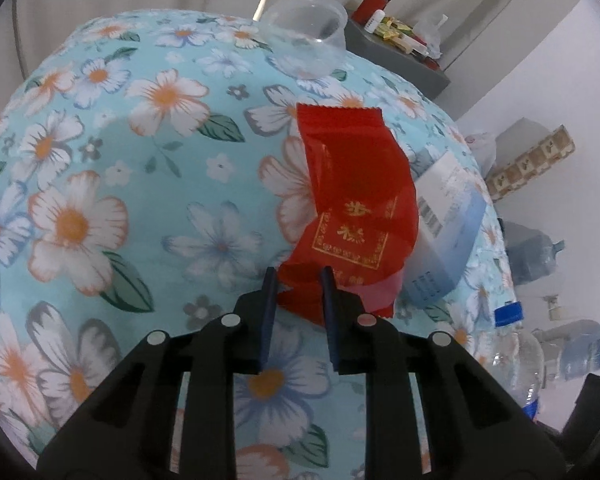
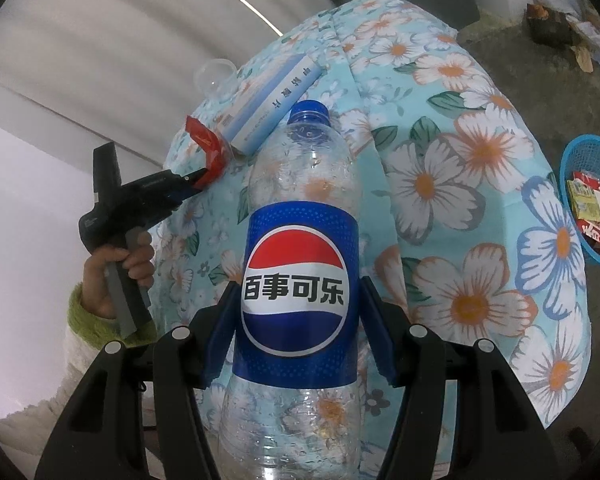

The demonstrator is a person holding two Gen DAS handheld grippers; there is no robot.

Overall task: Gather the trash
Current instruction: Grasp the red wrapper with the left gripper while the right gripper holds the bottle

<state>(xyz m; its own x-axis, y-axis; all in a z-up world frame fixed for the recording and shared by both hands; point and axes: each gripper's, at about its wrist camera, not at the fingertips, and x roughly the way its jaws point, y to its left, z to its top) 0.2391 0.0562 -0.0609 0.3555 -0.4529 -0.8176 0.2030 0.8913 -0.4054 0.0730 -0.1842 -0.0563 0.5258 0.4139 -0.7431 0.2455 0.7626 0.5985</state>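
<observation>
A red foil wrapper lies on the flower-print tablecloth. Its near end sits pinched between the pads of my left gripper. From the right wrist view, that left gripper is held by a hand in a green sleeve, and the wrapper stands up from its tips. My right gripper is shut on an empty clear Pepsi bottle with a blue cap, one finger on each side of the blue label. The bottle also shows at the right edge of the left wrist view.
A white and blue carton lies just right of the wrapper. A clear plastic cup stands at the table's far side. On the floor to the right is a blue basket holding wrappers. A grey shelf with small items stands behind the table.
</observation>
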